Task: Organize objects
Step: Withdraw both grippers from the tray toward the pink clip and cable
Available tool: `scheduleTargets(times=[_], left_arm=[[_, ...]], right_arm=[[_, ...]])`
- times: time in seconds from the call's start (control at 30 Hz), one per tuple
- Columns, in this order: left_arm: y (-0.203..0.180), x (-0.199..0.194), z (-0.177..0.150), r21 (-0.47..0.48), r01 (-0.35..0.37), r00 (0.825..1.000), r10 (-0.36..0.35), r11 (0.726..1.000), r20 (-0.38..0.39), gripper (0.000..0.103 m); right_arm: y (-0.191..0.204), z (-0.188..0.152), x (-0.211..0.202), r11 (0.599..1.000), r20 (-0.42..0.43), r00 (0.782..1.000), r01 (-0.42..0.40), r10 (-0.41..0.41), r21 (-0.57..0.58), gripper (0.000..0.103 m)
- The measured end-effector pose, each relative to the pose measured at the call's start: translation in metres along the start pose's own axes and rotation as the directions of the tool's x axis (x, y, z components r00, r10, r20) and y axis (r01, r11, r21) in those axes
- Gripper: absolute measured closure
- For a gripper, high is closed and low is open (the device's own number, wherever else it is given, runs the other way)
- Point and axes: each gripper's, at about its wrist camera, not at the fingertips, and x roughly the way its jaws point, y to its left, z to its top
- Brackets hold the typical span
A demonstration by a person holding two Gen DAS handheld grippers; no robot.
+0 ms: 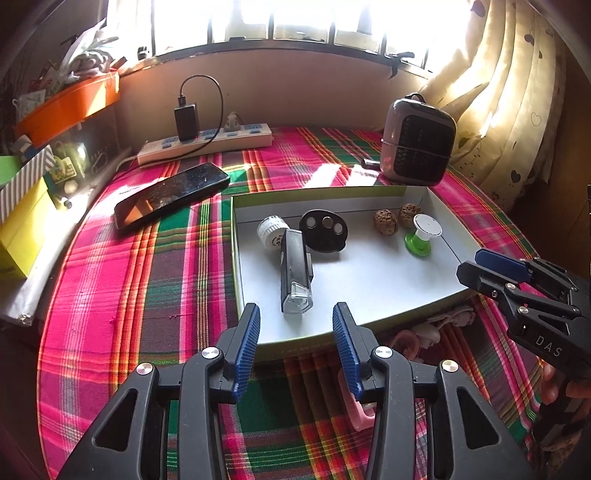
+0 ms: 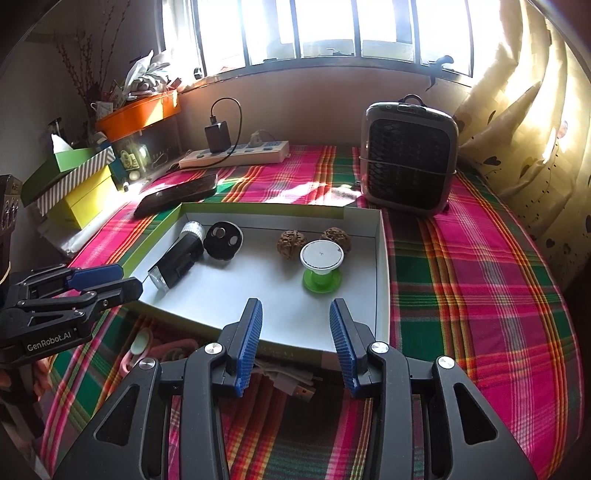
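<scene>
Plaid cloth [image 2: 461,280] over the table, barred window [image 2: 332,26] behind — sun pouring in. Left of the tray [image 2: 382,258]: stacked boxes [image 2: 74,184], phone [image 2: 177,195], power strip [image 2: 236,155]. Inside the tray: torch [image 2: 177,260], black disc [image 2: 222,240], two walnuts [image 2: 291,243], green spool [image 2: 321,267]. Behind its right corner, heater [image 2: 410,166]; curtain [image 2: 517,129] beyond. Left tongs [image 1: 295,321] and right tongs [image 2: 295,317] agape at the near rim, empty.

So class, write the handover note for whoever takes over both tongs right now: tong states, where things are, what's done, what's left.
Left tongs: open, empty, over the tray's near edge, by the bike light.
Right tongs: open, empty, near the green spool.
In the white tray: bike light, white cap, black disc, two walnuts, spool.
Left: pink items and a USB cable on the cloth before the tray.
</scene>
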Motion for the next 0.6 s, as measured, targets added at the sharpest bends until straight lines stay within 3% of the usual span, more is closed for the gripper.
scheduleTargets(times=[0.6], left_arm=[[0.0,-0.016,-0.022,-0.005,-0.001,1.0,0.001,1.0,0.015,0.063]], right_arm=[[-0.003,-0.021,-0.013,1.0,-0.01,1.0,-0.011,0.011,0.007,0.061]])
